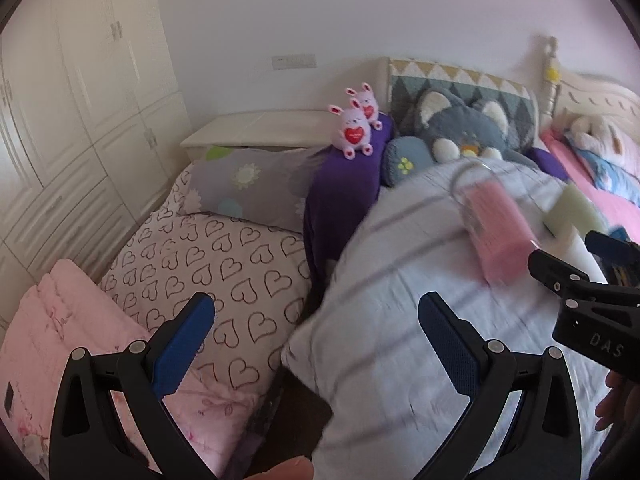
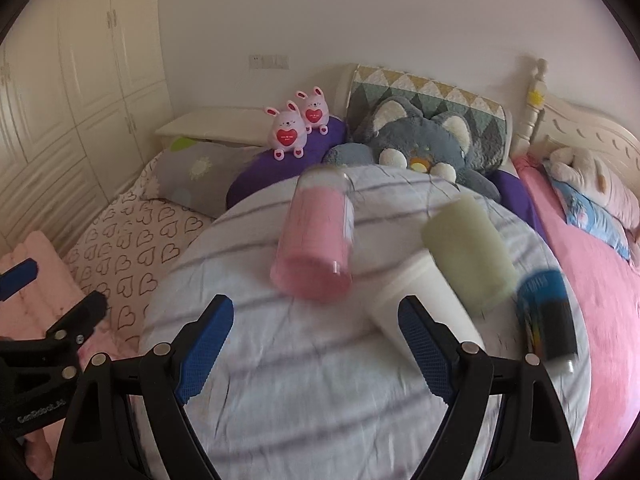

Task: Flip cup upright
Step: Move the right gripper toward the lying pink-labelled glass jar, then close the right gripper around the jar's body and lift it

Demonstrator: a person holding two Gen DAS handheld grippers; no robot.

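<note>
A clear cup with a pink inside (image 2: pixel 316 236) lies on its side on a white striped quilt (image 2: pixel 304 380), blurred. Beside it lie a pale green cup (image 2: pixel 468 248), a white cup (image 2: pixel 424 304) and a blue-and-black cup (image 2: pixel 548 320), all on their sides. My right gripper (image 2: pixel 316 344) is open and empty, just short of the pink cup. My left gripper (image 1: pixel 316 340) is open and empty, left of the quilt's edge; the pink cup (image 1: pixel 496 228) shows at its upper right. The right gripper's fingers (image 1: pixel 560 276) reach in beside that cup.
A heart-print sheet (image 1: pixel 224 264) and a pink blanket (image 1: pixel 60 320) lie to the left. A purple pillow (image 2: pixel 280 168), a grey cat plush (image 2: pixel 432 140) and two pink bunny toys (image 2: pixel 296 128) sit behind the quilt. White wardrobes (image 2: pixel 80 80) line the left wall.
</note>
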